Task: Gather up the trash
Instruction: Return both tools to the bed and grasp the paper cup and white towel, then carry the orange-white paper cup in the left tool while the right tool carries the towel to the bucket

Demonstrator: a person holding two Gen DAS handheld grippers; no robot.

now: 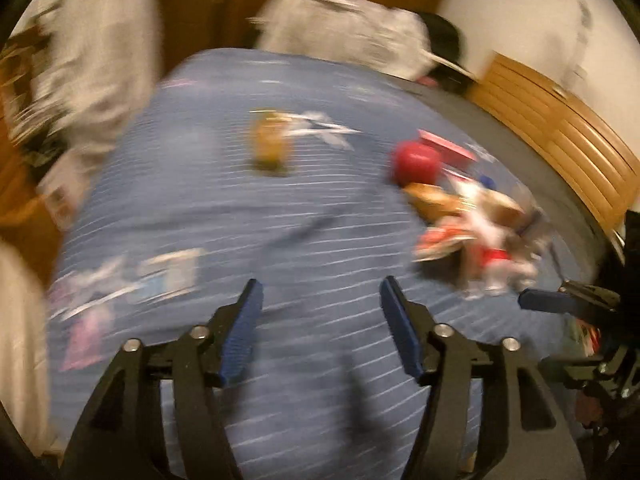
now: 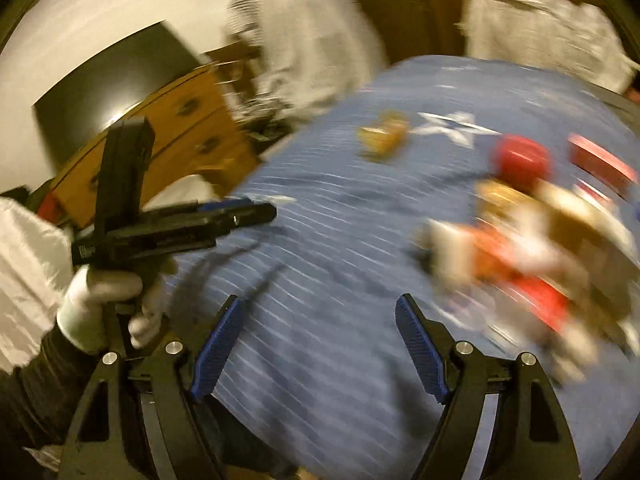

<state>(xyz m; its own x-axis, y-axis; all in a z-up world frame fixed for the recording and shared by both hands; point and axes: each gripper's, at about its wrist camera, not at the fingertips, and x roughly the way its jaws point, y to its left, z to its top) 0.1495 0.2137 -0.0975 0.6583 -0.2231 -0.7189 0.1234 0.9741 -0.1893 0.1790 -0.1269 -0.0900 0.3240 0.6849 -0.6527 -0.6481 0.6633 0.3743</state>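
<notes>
While both blue-padded grippers, left gripper [image 1: 320,328] and right gripper [image 2: 318,350], hover with jaws spread and empty, blurred heap of wrappers and trash [image 1: 476,224] lies on blue striped bedspread [image 1: 224,216].

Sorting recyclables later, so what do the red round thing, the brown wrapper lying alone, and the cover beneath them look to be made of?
Red round thing: probably plastic, smooth even colour; blur hides detail.
Brown wrapper: perhaps crinkled film or paper, too blurred to tell.
Blue cover: woven fabric, matt, with thin pale stripes.
</notes>
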